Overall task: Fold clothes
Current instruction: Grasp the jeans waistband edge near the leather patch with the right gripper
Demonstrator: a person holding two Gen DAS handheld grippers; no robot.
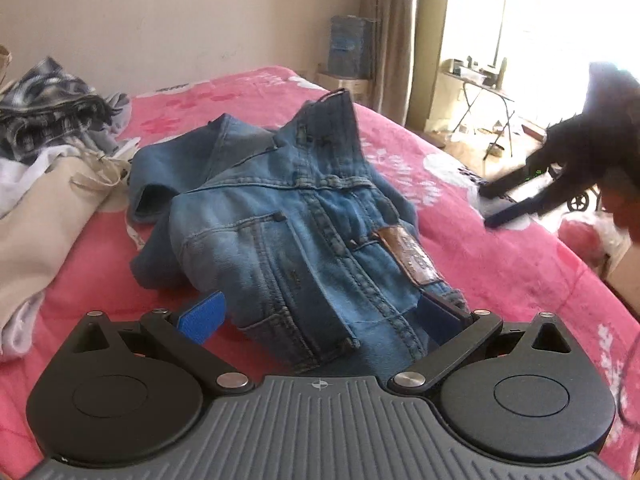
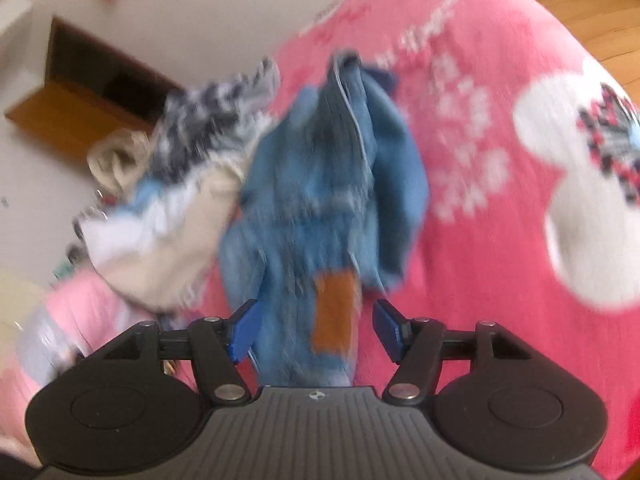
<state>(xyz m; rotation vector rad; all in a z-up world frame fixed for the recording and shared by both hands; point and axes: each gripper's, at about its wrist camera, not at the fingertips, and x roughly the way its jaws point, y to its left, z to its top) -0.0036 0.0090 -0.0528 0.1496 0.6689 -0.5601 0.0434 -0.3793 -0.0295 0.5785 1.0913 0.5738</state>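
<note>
The jeans (image 1: 280,216) are faded blue denim, coarse and stitched, with a glossy brown leather patch (image 1: 412,256). The bedspread (image 1: 500,272) looks soft pink fleece. The left gripper (image 1: 320,316) is matt black plastic with shiny metal rivets.

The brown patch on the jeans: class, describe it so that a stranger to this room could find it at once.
Start at the bed with the pink blanket. In its middle lies a rumpled pair of blue jeans, beside a heap of pale and checked clothes. The brown patch sits on the waistband, the only brown, leathery rectangle on all that blue cloth.
</note>
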